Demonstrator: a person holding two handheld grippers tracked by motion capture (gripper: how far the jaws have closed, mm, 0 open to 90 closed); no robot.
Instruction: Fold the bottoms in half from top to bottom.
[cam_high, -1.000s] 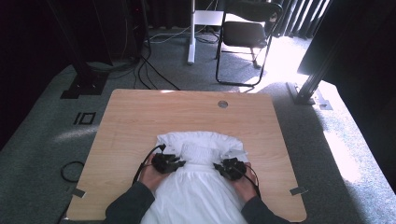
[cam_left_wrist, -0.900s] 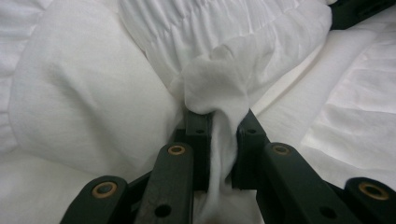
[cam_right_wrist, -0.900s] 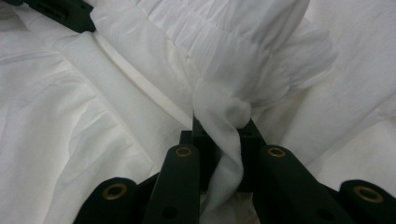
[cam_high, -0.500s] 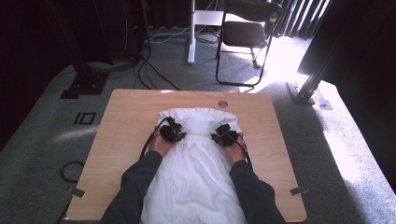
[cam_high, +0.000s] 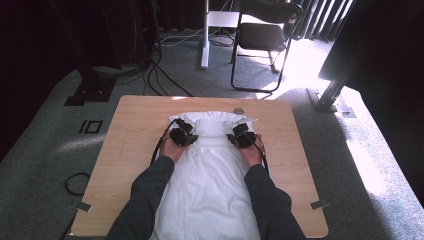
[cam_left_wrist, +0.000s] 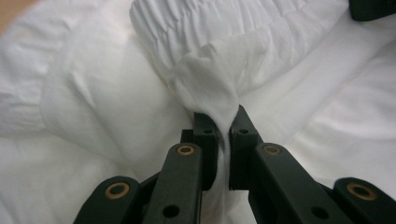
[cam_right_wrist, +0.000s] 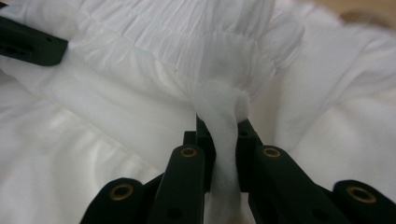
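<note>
A white garment (cam_high: 210, 185) with a gathered elastic band lies along the wooden table (cam_high: 135, 115). My left gripper (cam_high: 192, 139) pinches a bunch of the garment (cam_left_wrist: 93, 93) at the band's left end. Its jaws (cam_left_wrist: 223, 119) have just been closing and are shut on the fabric. My right gripper (cam_high: 234, 140) holds the band's right end. Its jaws (cam_right_wrist: 223, 123) have also just been closing and are shut on a twist of the cloth (cam_right_wrist: 116, 70). The person's forearms in dark sleeves lie over the garment's sides.
A small round grommet (cam_high: 238, 110) sits in the table just beyond the garment's far edge. A black chair (cam_high: 265, 35) and cables (cam_high: 165, 75) are on the carpet behind the table. Bare wood shows to the left and right of the cloth.
Both hands have moved away toward the table's far end, pulling the gathered band with them. The garment now lies stretched out longer along the table.
</note>
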